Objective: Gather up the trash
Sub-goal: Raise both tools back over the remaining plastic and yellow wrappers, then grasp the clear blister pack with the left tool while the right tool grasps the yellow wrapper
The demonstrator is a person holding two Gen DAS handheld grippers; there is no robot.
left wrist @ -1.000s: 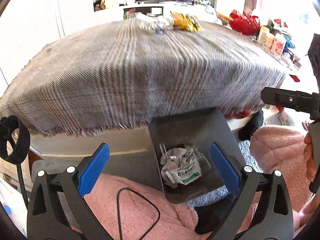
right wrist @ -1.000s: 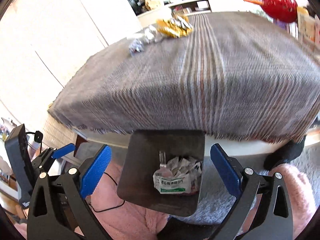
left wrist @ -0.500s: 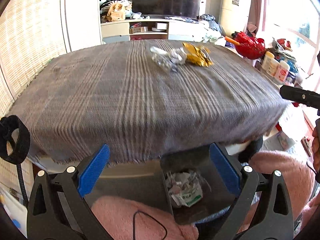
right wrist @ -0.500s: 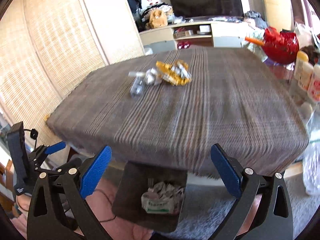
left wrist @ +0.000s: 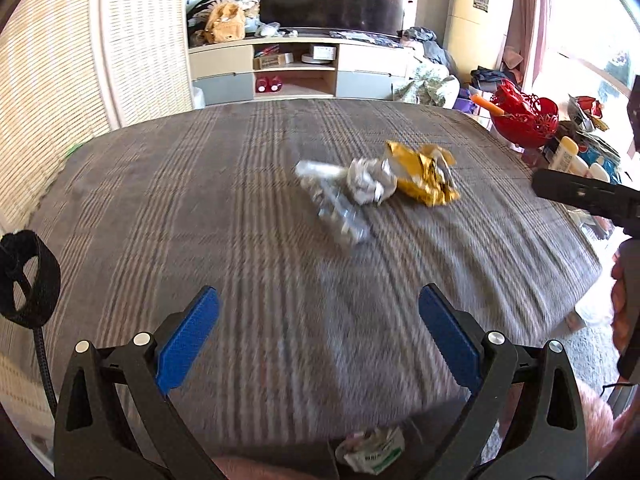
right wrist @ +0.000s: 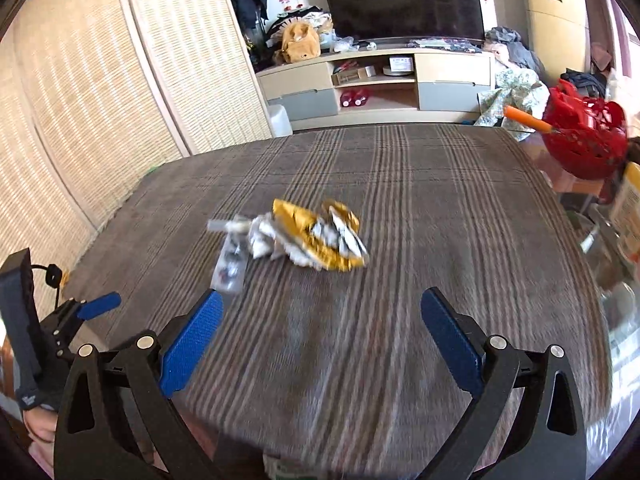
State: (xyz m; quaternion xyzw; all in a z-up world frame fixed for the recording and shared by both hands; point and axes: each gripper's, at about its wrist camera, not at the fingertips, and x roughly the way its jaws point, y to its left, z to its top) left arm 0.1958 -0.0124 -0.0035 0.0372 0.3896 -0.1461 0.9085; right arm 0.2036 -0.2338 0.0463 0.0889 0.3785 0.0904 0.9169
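Both grippers, left (left wrist: 319,312) and right (right wrist: 321,314), hang wide open with nothing between the fingers, over the near edge of the table (left wrist: 168,200). The trash sits mid-table toward the far edge: gold wrapper (left wrist: 424,178), foil wad (left wrist: 368,180) touching it, clear packet (left wrist: 340,216) just beside.

Dark television (right wrist: 402,0) above a shelved cabinet (right wrist: 376,80); red basket (right wrist: 584,140) at right

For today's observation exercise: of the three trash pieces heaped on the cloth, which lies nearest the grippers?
The clear plastic wrapper, at the heap's near-left end; the crumpled white paper and gold wrapper lie beyond it.
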